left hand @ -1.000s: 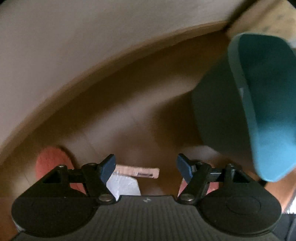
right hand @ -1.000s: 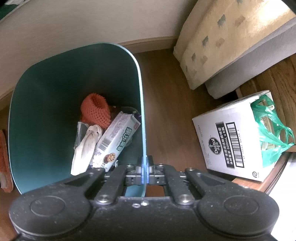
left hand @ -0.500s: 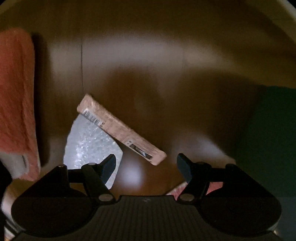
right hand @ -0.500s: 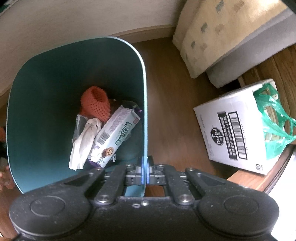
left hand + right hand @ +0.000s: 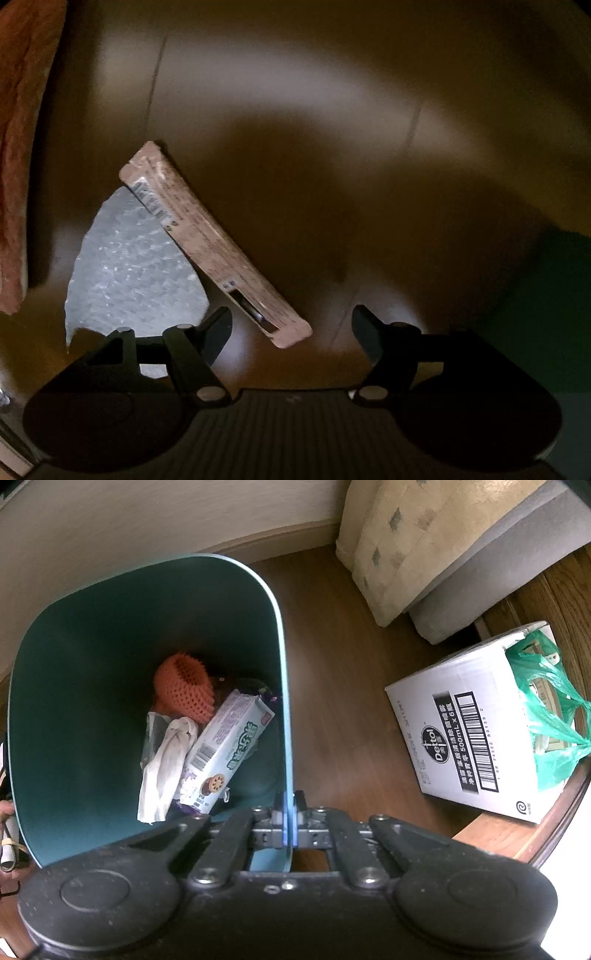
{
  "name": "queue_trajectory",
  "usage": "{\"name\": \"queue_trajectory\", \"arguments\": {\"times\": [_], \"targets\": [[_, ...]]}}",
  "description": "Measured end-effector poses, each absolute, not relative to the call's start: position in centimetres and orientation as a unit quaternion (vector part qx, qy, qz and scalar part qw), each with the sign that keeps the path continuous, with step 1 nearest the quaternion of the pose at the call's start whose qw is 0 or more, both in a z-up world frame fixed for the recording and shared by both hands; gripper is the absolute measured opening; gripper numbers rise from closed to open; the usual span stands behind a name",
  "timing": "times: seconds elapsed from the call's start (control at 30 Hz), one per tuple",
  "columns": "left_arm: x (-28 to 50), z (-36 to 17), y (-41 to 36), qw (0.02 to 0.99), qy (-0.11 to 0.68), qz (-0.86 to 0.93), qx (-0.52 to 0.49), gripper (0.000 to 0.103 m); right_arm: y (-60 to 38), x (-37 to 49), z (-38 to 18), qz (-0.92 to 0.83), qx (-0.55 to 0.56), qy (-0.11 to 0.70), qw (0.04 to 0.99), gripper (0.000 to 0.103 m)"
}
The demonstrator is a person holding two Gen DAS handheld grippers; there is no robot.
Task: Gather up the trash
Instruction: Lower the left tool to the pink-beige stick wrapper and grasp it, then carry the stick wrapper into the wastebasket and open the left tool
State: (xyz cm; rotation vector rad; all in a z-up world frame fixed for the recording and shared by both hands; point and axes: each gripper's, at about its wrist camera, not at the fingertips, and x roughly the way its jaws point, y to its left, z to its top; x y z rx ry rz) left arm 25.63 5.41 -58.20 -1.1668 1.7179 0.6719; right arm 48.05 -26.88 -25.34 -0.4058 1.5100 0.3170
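Left gripper (image 5: 291, 325) tilts down, jaws apart, over a flat pink cardboard packet (image 5: 214, 243).
Right gripper (image 5: 289, 812) points straight down, clamped on the teal plastic bin (image 5: 92, 657) rim; brown wooden floor (image 5: 340, 672).

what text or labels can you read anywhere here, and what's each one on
"Dettol": white carton, on the floor.
"500mL x 6": same carton, beside its barcode; the other characters and digits are too small to read.
Biscuit box in the bin: large printed characters and a barcode, not legible.
Pink packet on the floor: barcode and print, too blurred.

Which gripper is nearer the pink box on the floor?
Left. The left gripper hangs open right over the pink box; the right gripper is clamped on the bin rim.
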Motion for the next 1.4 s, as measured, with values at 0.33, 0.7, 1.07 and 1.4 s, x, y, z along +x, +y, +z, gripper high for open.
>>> {"name": "queue_trajectory", "arguments": {"times": [0.33, 0.7, 1.07, 1.4], "targets": [[26.3, -59.6, 7.2, 0.441, 0.709, 0.279, -0.474, 0.070, -27.0, 48.2, -25.2, 0.146, -0.179, 0.679, 0.697, 0.002], [26.8, -57.6, 9.0, 0.460, 0.712, 0.302, -0.436, 0.030, -27.1, 48.0, -25.3, 0.136, -0.178, 0.674, 0.704, 0.002], [30.9, -47.8, 10.7, 0.564, 0.691, 0.248, -0.379, 0.021, -26.7, 47.5, -25.5, 0.142, -0.184, 0.660, 0.715, 0.003], [31.9, -34.4, 9.8, 0.647, 0.652, 0.207, -0.336, 0.005, -24.2, 46.8, -24.7, 0.161, -0.209, 0.623, 0.736, 0.002]]}}
